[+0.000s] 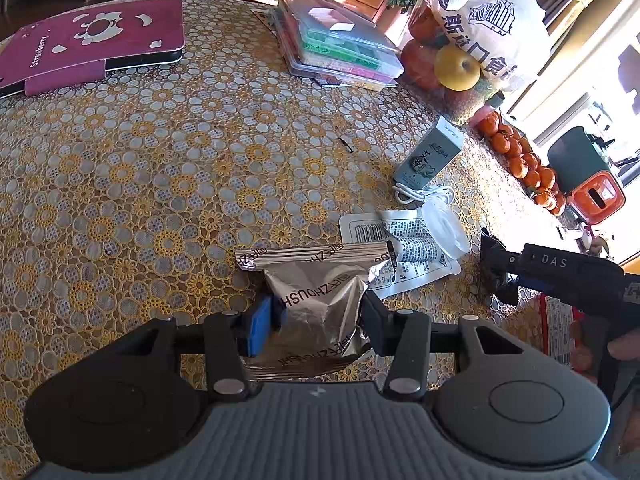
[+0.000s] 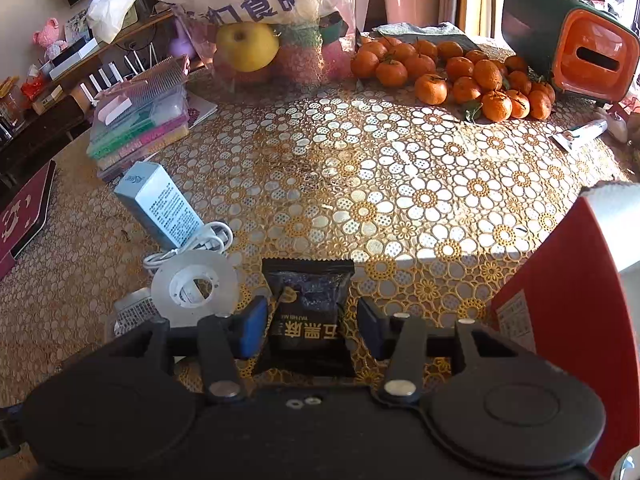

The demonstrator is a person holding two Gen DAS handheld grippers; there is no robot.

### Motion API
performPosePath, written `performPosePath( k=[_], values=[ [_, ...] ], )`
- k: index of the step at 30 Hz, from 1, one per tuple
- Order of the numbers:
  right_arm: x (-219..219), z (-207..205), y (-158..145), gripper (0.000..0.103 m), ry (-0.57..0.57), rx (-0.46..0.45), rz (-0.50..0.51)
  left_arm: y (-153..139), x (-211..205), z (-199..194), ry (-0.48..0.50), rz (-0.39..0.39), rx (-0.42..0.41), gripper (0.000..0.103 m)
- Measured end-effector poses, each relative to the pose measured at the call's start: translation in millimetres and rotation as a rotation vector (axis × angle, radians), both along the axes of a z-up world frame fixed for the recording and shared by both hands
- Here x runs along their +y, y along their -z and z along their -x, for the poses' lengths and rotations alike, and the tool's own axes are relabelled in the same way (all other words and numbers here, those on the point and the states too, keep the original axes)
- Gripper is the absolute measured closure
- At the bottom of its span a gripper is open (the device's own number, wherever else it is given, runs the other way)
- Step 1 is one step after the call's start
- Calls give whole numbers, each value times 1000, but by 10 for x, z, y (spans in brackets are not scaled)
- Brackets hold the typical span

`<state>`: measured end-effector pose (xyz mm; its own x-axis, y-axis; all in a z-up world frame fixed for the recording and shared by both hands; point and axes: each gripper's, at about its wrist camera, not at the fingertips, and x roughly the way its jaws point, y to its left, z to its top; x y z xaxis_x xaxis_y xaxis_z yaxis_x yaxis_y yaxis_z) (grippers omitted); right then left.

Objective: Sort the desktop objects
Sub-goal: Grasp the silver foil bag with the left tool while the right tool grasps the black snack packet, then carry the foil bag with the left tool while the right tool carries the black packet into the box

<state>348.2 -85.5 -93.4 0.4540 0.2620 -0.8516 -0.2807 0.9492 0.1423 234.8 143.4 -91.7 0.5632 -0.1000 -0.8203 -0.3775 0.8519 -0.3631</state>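
My left gripper [image 1: 318,322] pinches a silver foil sachet [image 1: 320,300] at lower centre of its view; the crinkled film looks light, soft and slick, so I judge a mid-body hold safest. My right gripper [image 2: 312,326] straddles a black snack packet [image 2: 308,304] at lower centre, pads narrowly apart and not clearly touching; it seems equally light and limp, best taken across its width.

Black grippers [image 1: 318,322], blue pads [image 2: 253,330], silver screws, "DAS" marking
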Motion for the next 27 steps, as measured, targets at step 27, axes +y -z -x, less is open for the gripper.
performPosePath(
  k=[27],
  values=[
    [-341, 688, -600, 70, -42, -81, -66, -434, -187, 320, 35, -8, -59, 57]
  ],
)
